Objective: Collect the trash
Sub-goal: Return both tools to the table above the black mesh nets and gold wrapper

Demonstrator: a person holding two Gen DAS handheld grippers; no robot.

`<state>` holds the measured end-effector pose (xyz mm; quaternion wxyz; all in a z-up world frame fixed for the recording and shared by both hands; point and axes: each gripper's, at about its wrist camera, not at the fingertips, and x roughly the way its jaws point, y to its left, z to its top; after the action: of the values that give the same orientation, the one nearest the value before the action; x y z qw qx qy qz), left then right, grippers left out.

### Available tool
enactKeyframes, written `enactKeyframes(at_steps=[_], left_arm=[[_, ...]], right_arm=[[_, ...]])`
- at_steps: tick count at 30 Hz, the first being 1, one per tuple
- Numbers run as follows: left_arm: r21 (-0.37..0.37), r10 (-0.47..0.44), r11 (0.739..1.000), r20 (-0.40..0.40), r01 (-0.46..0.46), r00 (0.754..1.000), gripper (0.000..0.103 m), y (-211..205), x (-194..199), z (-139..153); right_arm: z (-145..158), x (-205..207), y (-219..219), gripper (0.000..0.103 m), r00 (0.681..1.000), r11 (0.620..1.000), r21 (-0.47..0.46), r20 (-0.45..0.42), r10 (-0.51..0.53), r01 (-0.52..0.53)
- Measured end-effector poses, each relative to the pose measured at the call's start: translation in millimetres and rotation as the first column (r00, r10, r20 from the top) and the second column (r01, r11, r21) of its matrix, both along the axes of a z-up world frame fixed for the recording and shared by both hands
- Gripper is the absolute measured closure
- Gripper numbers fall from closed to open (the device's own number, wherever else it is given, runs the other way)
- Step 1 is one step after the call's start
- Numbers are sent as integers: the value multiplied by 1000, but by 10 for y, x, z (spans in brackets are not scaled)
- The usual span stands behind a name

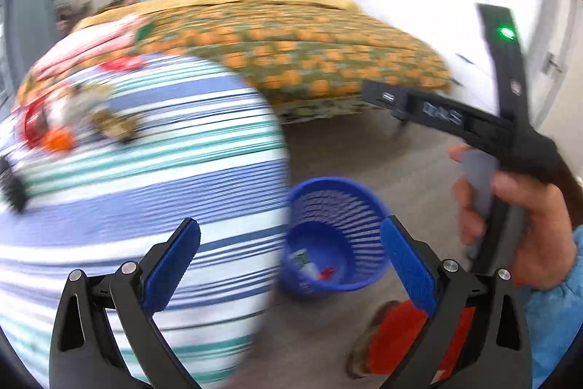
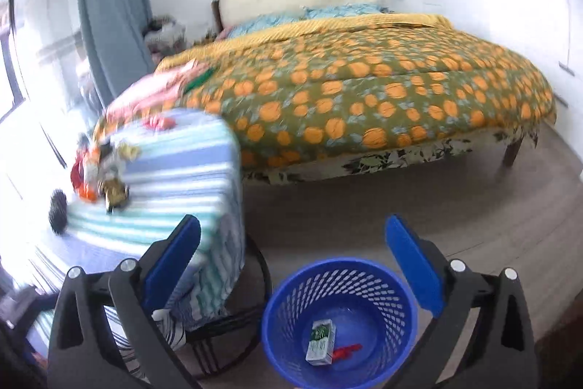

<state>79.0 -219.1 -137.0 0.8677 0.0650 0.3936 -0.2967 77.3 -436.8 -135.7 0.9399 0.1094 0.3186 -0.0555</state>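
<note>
Blue mesh bin (image 2: 339,319), blue-green-white striped tablecloth (image 2: 171,177), orange-on-green floral bedspread (image 2: 364,90).

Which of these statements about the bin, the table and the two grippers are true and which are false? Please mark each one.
1. The blue basket stands on the floor. True.
2. The basket is empty. False: a small carton and a red scrap lie inside.
3. The left gripper holds a wrapper. False: its jaws are open with nothing between them.
4. The right gripper is open. True.
5. Litter lies on the striped tablecloth. True.
</note>
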Motion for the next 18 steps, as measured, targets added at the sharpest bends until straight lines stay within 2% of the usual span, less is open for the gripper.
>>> enactKeyframes(at_steps=[2, 4, 7, 11, 14, 18], left_arm=[[35, 87, 996, 10, -87, 996, 5, 327, 117, -25], [71, 161, 984, 20, -162, 987, 5, 628, 236, -53], [132, 270, 954, 23, -270, 963, 5, 1165, 478, -104], [169, 403, 904, -40, -392, 914, 5, 1854, 811, -229], [184, 448, 884, -72, -430, 891, 5, 2208, 1024, -328], [210, 442, 881, -47, -424, 896, 5, 2365, 1280, -364]], right_arm=[[-27, 74, 349, 4, 994, 994, 10, 11, 108, -108], [-68, 163, 736, 4, 975, 975, 10, -10, 221, -221], [-152, 242, 1209, 4, 951, 952, -4, -37, 307, -308], [-312, 379, 1774, 5, 916, 918, -52, -115, 385, -393], [-380, 491, 2088, 5, 896, 907, -39, -175, 407, -419], [-433, 680, 2411, 5, 877, 895, -41, -225, 425, -444]])
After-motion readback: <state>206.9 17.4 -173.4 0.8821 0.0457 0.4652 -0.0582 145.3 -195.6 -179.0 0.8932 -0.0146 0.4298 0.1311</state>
